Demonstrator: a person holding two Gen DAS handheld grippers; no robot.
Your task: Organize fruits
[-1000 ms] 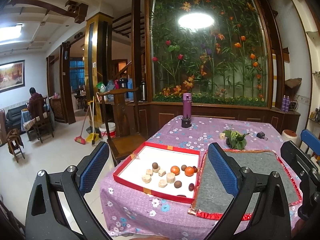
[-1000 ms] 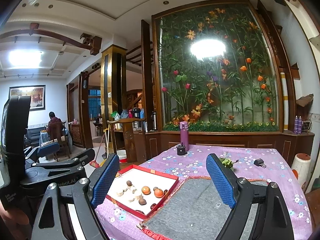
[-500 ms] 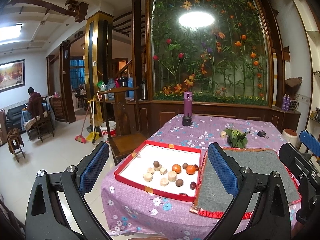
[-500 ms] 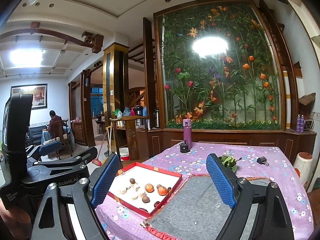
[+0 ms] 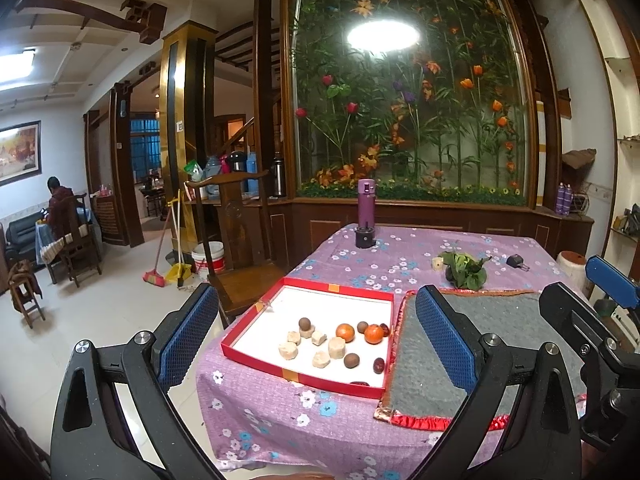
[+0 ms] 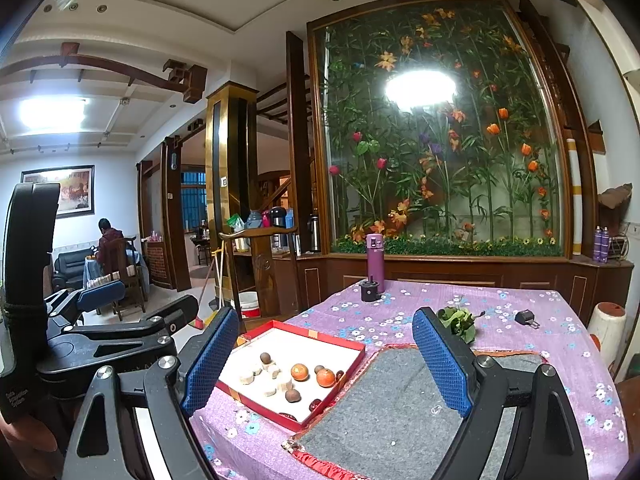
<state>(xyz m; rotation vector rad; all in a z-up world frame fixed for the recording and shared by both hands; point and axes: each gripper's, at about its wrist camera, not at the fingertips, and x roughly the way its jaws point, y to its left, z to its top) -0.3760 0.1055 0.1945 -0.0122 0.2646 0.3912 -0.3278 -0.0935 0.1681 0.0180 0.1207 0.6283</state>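
table with purple floral cloth (image 5: 280, 408): bore a red-rimmed tray (image 5: 256, 308), white inside, beside a grey felt mat (image 5: 516, 320) with red trim. in the tray lay two oranges (image 5: 345, 332), brown round fruits (image 5: 351, 360), dark red dates (image 5: 378, 365) and pale cut chunks (image 5: 337, 347). left gripper (image 5: 316, 340) and right gripper (image 6: 324, 364) both hung short of the table, jaws wide apart, empty. purple flask (image 5: 365, 208) and leafy bunch (image 5: 466, 268) stood farther back.

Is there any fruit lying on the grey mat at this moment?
No, the grey mat is bare, and the two oranges lie in the red tray beside it.
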